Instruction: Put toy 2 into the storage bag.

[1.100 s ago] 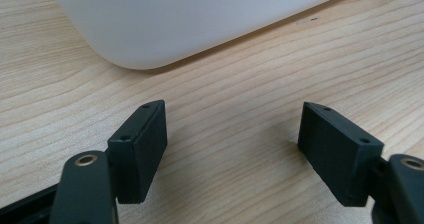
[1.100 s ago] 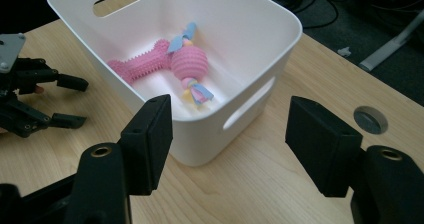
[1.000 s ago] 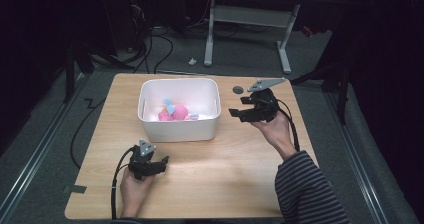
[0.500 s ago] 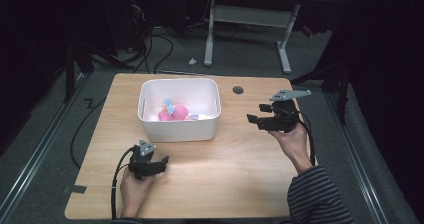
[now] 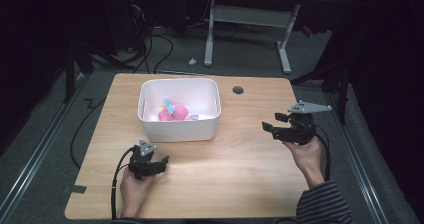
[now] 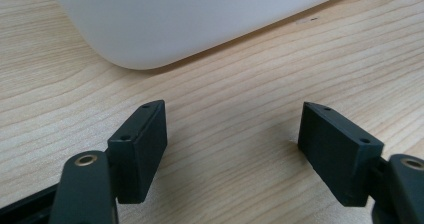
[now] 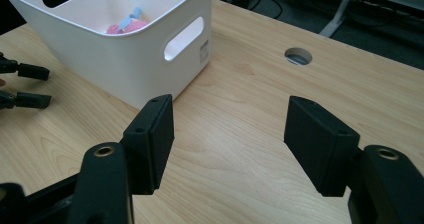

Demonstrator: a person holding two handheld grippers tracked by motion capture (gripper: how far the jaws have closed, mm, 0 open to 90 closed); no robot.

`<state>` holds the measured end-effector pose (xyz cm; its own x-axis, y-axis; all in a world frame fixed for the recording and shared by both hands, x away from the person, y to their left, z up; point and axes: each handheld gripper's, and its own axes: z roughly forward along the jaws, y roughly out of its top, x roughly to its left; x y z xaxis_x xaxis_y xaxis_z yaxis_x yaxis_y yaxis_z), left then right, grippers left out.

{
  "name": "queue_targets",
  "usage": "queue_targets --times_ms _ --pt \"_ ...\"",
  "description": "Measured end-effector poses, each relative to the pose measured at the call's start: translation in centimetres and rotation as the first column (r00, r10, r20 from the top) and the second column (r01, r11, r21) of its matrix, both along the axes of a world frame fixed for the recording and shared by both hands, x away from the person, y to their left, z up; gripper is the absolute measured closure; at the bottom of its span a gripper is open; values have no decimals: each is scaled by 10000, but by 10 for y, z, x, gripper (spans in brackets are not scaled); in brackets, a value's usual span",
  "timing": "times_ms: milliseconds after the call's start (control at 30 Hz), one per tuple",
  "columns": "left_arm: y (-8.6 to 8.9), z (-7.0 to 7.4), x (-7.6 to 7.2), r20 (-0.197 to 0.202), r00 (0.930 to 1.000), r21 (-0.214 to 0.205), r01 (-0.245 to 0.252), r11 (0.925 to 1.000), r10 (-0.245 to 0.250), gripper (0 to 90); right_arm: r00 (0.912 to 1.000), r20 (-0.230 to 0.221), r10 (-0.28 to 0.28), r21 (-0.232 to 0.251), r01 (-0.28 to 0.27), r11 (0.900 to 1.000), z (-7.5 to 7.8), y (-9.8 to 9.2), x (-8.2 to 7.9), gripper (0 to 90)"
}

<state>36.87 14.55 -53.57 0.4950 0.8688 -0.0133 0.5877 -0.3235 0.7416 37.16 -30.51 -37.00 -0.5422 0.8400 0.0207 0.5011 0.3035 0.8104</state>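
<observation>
white bin (image 5: 179, 126) upright, long axis across the table; left gripper (image 5: 159, 165) and right gripper (image 5: 272, 124) both agape, empty

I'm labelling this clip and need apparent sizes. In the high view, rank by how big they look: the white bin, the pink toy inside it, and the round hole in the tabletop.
1. white bin, by far the largest.
2. pink toy, partly hidden by other small items in the bin.
3. round hole, smallest, though not far off the toy's visible part.
</observation>
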Motion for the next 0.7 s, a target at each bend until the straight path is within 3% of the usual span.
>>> queue_targets --times_ms 167,400,700 --pt "0 0 0 -2 10000 -2 0 10000 0 279 9996 220 -162 47 161 9999 1 -4 -10 372" --pt "0 0 0 -4 10000 -6 6 10000 -6 279 9993 -29 -362 160 363 9992 -13 -11 -17 374" --pt "0 0 0 -2 10000 -2 0 10000 0 279 9946 -442 -935 529 957 9940 -45 -27 -28 375"
